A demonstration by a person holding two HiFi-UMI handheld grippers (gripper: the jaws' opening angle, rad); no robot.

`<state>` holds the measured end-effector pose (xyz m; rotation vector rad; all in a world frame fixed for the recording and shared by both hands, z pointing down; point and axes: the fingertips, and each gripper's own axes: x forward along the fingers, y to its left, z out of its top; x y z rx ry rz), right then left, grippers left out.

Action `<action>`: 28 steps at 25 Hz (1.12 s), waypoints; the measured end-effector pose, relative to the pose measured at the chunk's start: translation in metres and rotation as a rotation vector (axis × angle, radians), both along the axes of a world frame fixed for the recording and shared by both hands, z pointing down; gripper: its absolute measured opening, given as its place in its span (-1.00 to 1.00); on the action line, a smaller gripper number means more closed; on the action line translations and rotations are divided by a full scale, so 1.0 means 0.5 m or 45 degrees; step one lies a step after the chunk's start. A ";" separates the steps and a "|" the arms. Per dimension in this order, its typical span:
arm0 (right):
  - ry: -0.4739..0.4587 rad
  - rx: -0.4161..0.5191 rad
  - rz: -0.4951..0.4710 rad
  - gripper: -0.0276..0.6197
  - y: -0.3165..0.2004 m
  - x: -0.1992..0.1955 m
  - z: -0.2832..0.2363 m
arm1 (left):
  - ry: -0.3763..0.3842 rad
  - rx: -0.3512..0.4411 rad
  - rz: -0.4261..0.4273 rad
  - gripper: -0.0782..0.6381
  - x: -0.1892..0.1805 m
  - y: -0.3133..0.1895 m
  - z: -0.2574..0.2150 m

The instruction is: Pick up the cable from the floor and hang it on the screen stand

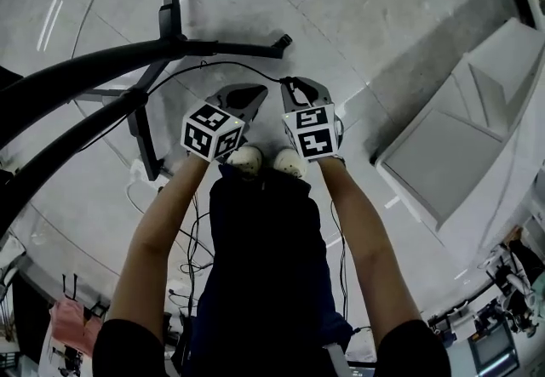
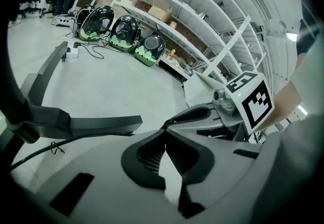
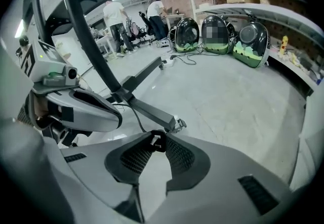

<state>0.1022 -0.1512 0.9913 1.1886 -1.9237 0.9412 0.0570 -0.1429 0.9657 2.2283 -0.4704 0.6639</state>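
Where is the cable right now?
Centre of the head view, just below the stand's leg: the cable is pinched by both tools, plug end in the right tool, left tool beside it.

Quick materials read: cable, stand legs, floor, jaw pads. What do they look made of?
Cable: thin black matte jacket, likely rubber or PVC; it curves loosely.
Stand legs: rigid matte-black bars, probably painted metal, unconfirmed.
Floor: pale glossy tile or polished stone; light streaks reflect, seams show.
Jaw pads: dark, finely ribbed, seemingly rubber.
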 end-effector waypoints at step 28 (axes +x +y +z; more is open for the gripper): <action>0.017 -0.004 -0.071 -0.61 0.161 -0.034 -0.483 | 0.013 -0.042 -0.039 -0.76 -0.002 0.159 -0.467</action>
